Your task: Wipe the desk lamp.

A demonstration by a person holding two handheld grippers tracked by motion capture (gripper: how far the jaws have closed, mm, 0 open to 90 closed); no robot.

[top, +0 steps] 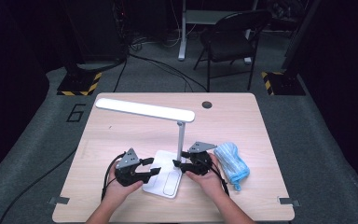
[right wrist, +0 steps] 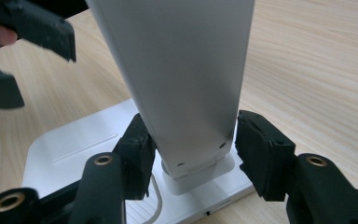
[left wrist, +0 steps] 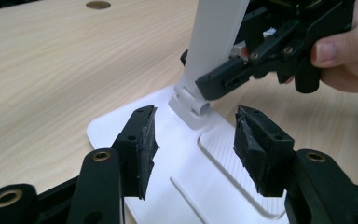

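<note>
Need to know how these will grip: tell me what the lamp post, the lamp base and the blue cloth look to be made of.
Lamp post: smooth matt white, probably plastic or painted metal; flat faces, small screws at its foot.
Lamp base: white moulded plastic by its look, satin, with a fine-ribbed recessed panel.
Blue cloth: soft, ribbed, bunched fabric, likely microfibre.

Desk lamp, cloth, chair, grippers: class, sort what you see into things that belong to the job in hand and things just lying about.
In the job: desk lamp; right gripper astride its stem; left gripper over its base.
Lying about: blue cloth; folding chair; table.
</note>
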